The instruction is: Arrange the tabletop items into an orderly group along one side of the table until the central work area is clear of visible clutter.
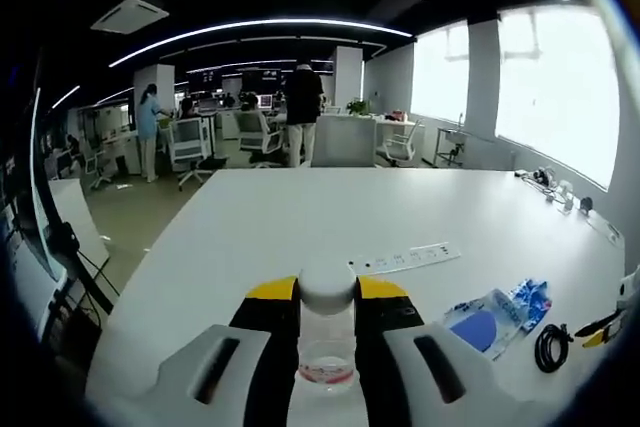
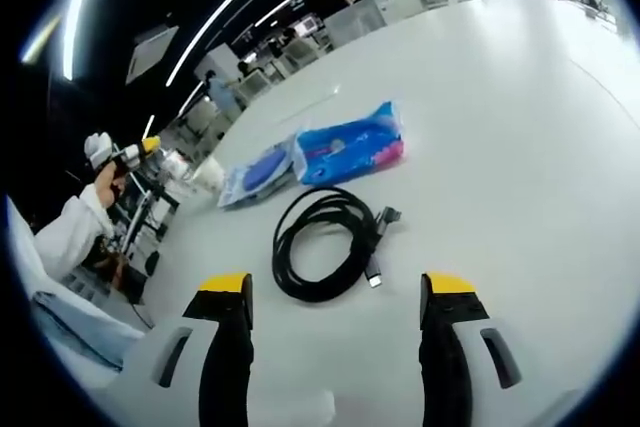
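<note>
Clear plastic bottle (image 1: pixel 326 332) w/ white cap sits clamped between left gripper (image 1: pixel 327 297) jaws, yellow tips pressed on both sides just under the cap. Red/pink label band low on the bottle, text too blurred to read. Bottle is at near edge of white table (image 1: pixel 300 217). Beyond it: white power strip (image 1: pixel 405 259) lying flat mid-table. To its right a clear pouch w/ blue disc inside (image 1: pixel 482 322), blue packet (image 1: pixel 530 299) touching it, black cable coil (image 1: pixel 551 347) nearer the edge.

Right gripper (image 2: pixel 338 292) is spread wide, nothing between jaws, hovering over table just short of the coiled black cable (image 2: pixel 325 240); its connector end lies on the coil's right side. Past the coil: blue/pink packet (image 2: pixel 350 147), printing there but not legible, and the clear pouch (image 2: pixel 258 173) beside it, touching. Left gripper w/ bottle shows at far left of right gripper view, held by a white-sleeved arm (image 2: pixel 70 227).
</note>
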`<state>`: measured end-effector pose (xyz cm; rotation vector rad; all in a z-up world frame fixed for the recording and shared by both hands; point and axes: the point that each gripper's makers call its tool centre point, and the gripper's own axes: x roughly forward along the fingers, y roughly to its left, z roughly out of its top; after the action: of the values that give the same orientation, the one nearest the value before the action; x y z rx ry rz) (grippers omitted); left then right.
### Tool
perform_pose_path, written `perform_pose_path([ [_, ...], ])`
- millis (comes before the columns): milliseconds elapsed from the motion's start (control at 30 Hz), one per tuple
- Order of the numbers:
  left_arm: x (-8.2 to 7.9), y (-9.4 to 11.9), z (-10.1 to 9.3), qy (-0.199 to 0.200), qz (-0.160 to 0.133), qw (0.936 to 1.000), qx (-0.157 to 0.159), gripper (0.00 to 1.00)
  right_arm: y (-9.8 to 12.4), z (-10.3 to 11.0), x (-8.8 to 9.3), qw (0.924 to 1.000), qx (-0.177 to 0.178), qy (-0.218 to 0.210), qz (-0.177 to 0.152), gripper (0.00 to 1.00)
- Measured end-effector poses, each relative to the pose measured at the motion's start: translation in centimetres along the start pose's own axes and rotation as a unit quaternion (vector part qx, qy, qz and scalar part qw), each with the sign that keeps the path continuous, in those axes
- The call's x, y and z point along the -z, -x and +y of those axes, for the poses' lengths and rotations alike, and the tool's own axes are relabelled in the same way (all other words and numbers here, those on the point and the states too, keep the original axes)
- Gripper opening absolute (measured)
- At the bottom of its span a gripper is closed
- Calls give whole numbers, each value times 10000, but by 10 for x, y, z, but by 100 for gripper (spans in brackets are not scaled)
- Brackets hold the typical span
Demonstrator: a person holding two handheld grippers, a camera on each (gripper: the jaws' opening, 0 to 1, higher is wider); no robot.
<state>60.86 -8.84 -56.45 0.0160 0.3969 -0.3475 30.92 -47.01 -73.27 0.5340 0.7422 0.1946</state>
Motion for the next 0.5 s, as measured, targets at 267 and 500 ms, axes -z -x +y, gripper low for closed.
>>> perform_pose_path([
  [267, 18, -13, -7, 53, 205, 9998, 57, 18, -1, -3, 1, 10000, 7, -48, 12, 66],
  [500, 32, -16, -9, 167, 306, 9994, 35, 18, -1, -5, 2, 9999, 6, -97, 35, 66],
])
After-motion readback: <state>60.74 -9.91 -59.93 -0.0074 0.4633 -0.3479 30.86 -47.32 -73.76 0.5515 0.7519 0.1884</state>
